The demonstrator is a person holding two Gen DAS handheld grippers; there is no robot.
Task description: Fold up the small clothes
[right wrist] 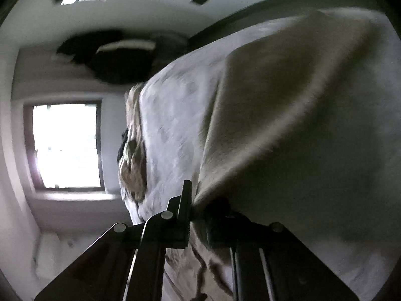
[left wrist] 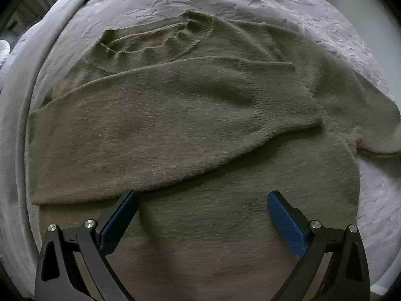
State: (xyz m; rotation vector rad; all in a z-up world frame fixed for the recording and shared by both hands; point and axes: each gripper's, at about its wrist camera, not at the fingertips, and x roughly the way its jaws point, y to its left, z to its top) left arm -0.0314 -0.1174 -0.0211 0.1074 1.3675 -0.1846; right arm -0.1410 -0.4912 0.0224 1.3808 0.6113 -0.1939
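A grey-brown knit sweater lies flat on a bed with a pale grey cover. Its left sleeve is folded across the body, cuff to the right, neckline at the top. My left gripper hovers open and empty over the sweater's lower part, blue pads apart. In the tilted, blurred right wrist view my right gripper is shut on an edge of the sweater, and the cloth stretches away from the jaws over the bed cover.
The bed edge curves down the left of the left wrist view. The right wrist view shows a bright window, white walls, and a crumpled pile of other clothes at the bed's far side.
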